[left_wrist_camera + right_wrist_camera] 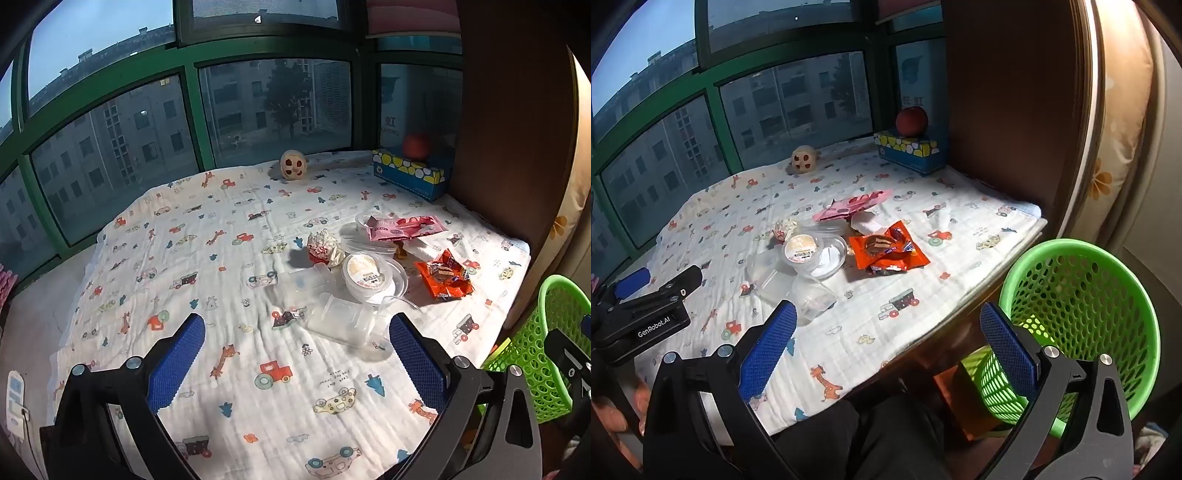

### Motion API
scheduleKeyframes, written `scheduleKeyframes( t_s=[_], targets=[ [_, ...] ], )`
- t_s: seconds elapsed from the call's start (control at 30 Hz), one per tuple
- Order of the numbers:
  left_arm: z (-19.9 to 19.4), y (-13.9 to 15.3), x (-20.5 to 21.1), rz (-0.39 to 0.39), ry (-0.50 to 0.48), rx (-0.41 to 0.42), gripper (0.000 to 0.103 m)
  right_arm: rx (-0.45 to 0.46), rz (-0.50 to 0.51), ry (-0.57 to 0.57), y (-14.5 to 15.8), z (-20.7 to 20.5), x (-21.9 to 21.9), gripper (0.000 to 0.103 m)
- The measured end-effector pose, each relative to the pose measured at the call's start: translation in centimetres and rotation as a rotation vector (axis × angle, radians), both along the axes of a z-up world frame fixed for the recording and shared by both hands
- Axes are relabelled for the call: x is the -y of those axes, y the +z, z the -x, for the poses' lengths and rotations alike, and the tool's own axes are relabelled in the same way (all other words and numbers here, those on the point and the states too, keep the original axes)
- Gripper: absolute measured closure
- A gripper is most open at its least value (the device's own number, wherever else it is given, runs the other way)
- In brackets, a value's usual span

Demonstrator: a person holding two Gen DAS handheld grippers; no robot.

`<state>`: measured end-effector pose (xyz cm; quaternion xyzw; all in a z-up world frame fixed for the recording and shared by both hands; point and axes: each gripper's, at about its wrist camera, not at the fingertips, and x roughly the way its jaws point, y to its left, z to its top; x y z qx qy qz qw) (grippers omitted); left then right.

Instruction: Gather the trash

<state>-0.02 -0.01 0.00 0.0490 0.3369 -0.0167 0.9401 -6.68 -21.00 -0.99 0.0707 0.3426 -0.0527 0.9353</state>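
Both textured blue-padded grippers, left point(297, 354) and right point(888, 350), gape wide, empty. Only the right view shows the perforated green plastic basket point(1082, 314) whole, right of crinkled wrappers point(886, 251).

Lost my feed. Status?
Both tools open, empty. Trash pile untouched on cloth. Basket beside table, nothing blocking.

White cloth point(229, 280) printed with cars and giraffes; orange wrapper point(886, 251); pink packet point(404, 227); green basket point(1082, 295) — blue pads point(177, 365).
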Motion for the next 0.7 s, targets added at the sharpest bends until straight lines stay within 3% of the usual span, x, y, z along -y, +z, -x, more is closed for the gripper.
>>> scheduleKeyframes(
  t_s=[0.7],
  targets=[
    [-0.25,-0.49,0.07,0.0,-0.01,-0.023,0.006,0.0,0.01,-0.018,0.04,-0.29,0.02,0.005]
  ],
)
